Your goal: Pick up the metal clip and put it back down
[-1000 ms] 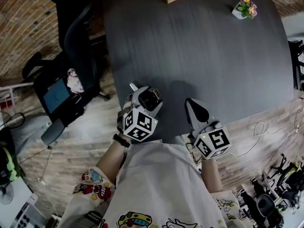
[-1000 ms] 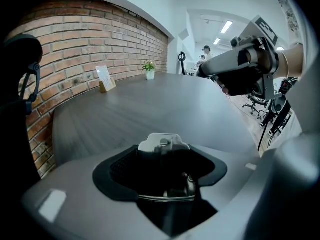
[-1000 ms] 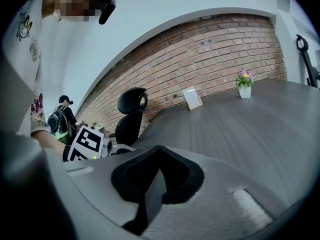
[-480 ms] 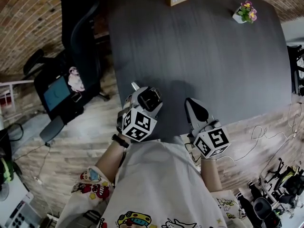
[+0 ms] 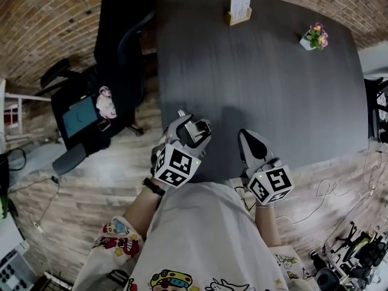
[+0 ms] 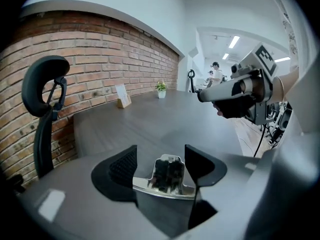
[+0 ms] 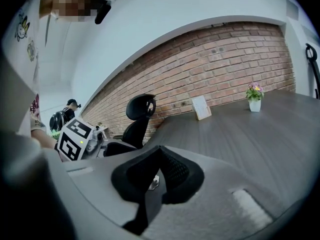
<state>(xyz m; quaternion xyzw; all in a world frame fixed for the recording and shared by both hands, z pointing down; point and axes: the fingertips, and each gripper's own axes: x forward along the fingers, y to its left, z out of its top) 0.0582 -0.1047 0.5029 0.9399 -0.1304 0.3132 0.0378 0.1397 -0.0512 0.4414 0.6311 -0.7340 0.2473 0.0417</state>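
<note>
A metal clip (image 6: 167, 176), black with a chrome handle, sits between the jaws of my left gripper (image 6: 160, 166), which are set wide and shut on it. In the head view the left gripper (image 5: 193, 125) holds the clip (image 5: 197, 127) just above the near edge of the dark table (image 5: 267, 71). My right gripper (image 5: 245, 137) hovers to its right over the same edge. In its own view the right gripper (image 7: 155, 171) has its jaws shut with nothing between them.
A black office chair (image 5: 121, 47) stands at the table's left side. At the far end of the table are a card holder (image 5: 240, 8) and a small flower pot (image 5: 314, 36). Cables lie on the wooden floor at the right.
My left gripper has risen a little with the clip still between its jaws. The right gripper has stayed in place. The head view has shifted slightly.
</note>
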